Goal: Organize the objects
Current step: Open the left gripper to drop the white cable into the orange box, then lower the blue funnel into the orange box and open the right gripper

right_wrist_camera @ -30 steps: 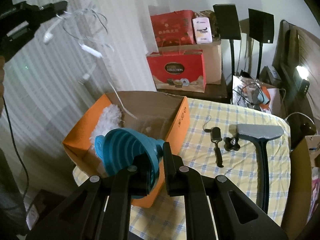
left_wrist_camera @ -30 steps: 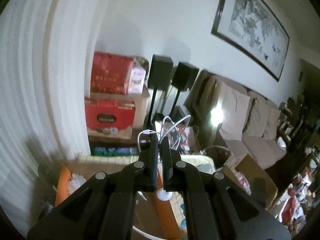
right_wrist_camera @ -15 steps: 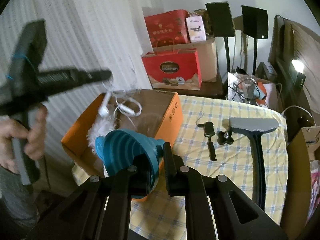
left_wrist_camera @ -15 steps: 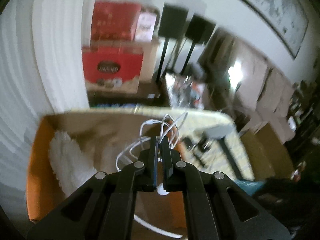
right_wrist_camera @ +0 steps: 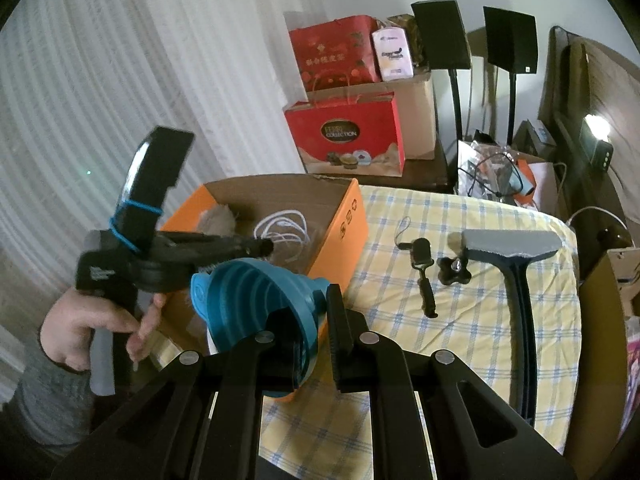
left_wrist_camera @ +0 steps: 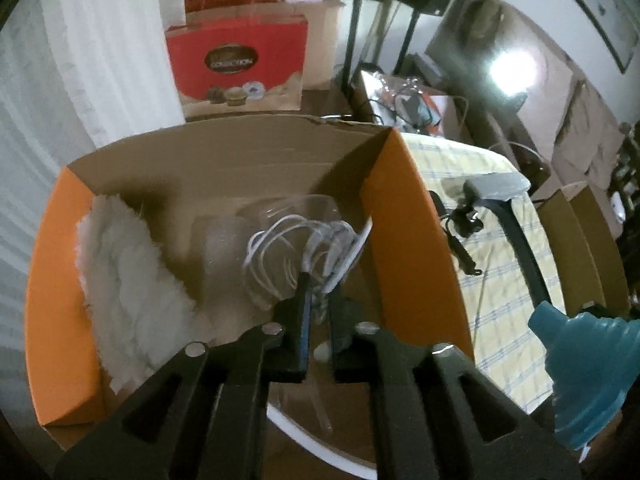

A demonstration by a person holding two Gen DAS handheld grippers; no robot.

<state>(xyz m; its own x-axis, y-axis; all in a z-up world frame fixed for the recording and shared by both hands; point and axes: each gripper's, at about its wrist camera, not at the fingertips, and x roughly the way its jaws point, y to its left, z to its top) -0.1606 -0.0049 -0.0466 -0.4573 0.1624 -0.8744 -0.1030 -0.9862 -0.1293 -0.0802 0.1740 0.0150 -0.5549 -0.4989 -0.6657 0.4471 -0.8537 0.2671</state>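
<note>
An orange cardboard box stands open on the checked table. My left gripper is low inside the box, shut on a coiled white cable. A white fluffy duster and clear plastic ware lie in the box. My right gripper is shut on a teal collapsible funnel, held just in front of the box's near right corner.
On the yellow checked tablecloth lie a squeegee with a dark handle, a small black tool and a black knob. Red gift boxes and two speakers on stands stand behind; white curtain at left.
My left gripper has swung from high in the air down into the box, carrying the white cable with it. My right gripper holds the funnel nearly still.
</note>
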